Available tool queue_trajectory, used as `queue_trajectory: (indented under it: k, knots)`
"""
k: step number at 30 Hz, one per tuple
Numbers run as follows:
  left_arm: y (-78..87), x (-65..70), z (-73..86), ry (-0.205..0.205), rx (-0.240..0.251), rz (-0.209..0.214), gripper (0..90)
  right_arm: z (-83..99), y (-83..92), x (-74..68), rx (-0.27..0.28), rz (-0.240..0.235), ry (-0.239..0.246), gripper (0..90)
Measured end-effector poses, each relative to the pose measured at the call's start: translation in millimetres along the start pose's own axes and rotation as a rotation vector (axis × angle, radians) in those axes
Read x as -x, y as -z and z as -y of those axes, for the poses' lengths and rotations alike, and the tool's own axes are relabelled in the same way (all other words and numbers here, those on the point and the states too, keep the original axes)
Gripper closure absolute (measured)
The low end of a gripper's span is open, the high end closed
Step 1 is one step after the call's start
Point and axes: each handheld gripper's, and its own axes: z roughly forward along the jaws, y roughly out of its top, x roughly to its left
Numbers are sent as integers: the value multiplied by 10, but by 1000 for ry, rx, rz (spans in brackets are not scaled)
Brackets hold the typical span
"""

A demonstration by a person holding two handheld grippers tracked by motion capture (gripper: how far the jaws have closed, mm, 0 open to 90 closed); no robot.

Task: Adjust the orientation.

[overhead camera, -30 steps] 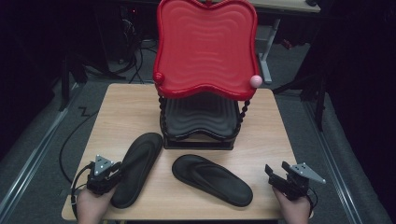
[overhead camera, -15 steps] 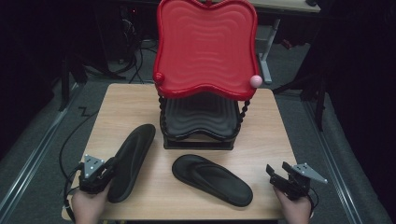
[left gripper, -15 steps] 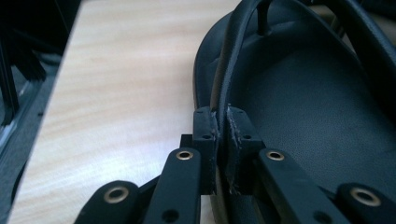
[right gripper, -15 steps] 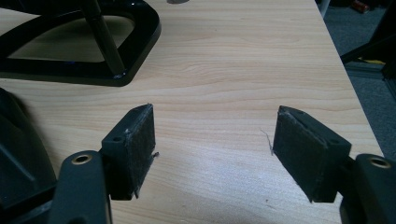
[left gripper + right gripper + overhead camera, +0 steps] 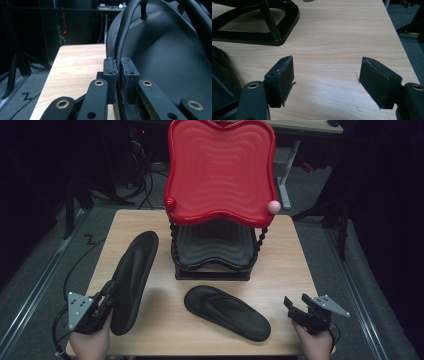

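Observation:
A black flip-flop (image 5: 131, 275) is raised off the table's left side and tilted on its edge. My left gripper (image 5: 102, 302) is shut on it near the heel. In the left gripper view the pads (image 5: 110, 72) pinch a thin black band, the strap by its look, and the sole (image 5: 165, 52) rises to the right. These jaws have just been closing onto it. The second black flip-flop (image 5: 227, 312) lies flat at the front middle, strap up. My right gripper (image 5: 300, 312) rests at the front right corner, open (image 5: 325, 80) over bare wood.
A two-tier stand sits at the table's middle back: a red wavy tray (image 5: 220, 170) on top, a black tray (image 5: 215, 245) below, and a black base (image 5: 254, 25). The wooden table (image 5: 295, 265) ends close behind both hands. Cables and dark furniture lie beyond.
The left gripper has lifted the left flip-flop off the table and tipped it onto its edge, moving up and slightly left. The right gripper and the other flip-flop have stayed still.

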Motion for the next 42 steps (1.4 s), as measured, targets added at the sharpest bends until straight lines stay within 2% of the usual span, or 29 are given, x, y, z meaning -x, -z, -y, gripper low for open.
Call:
queue_trajectory:
  k: [6, 9, 10, 12, 14, 15, 17, 22, 23, 24, 27, 29, 31, 35, 39, 41, 42]
  knots:
    - [46, 24, -42, -1, 27, 16, 837, 11, -21, -13, -11, -3, -4, 290]
    - [77, 57, -67, -12, 43, 22, 838, 16, -32, -18, -17, -2, -5, 290]
    - [124, 91, -89, -34, 59, 12, 838, 18, -32, -21, -18, -1, -8, 290]
    - [163, 114, -100, -36, 71, 21, 839, 19, -32, -22, -18, 0, -7, 291]
    - [212, 165, -117, -38, 86, 39, 841, 20, -34, -30, -16, -3, -8, 291]
    - [234, 235, -136, -39, 94, 69, 841, 18, -37, -34, -18, -3, -6, 290]
    - [238, 279, -142, -44, 95, 82, 842, 15, -41, -35, -19, -4, -3, 290]
    - [197, 536, -130, -71, 70, 152, 842, -1, -1, -83, 12, 1, 30, 317]
    - [197, 536, -130, -71, 70, 152, 842, -1, -1, -83, 12, 1, 30, 317]
    - [179, 609, -122, -81, 62, 170, 842, -6, 11, -100, 17, 8, 34, 310]
    - [161, 672, -118, -86, 55, 187, 842, -9, 19, -112, 21, 15, 32, 293]
    - [135, 769, -111, -112, 52, 211, 842, -14, 31, -132, 23, 16, 34, 270]
    - [118, 822, -112, -121, 48, 225, 842, -14, 41, -149, 30, 20, 49, 260]
    - [61, 883, -94, -113, 33, 244, 842, -31, 55, -199, 29, 16, 64, 288]
    - [-8, 932, -85, -116, 23, 245, 842, -55, 67, -245, 28, -2, 56, 305]
    - [-128, 992, -77, -101, -5, 256, 842, -101, 72, -325, 37, -17, 76, 293]
    - [-182, 1019, -85, -107, -15, 251, 842, -115, 72, -346, 38, -23, 78, 281]
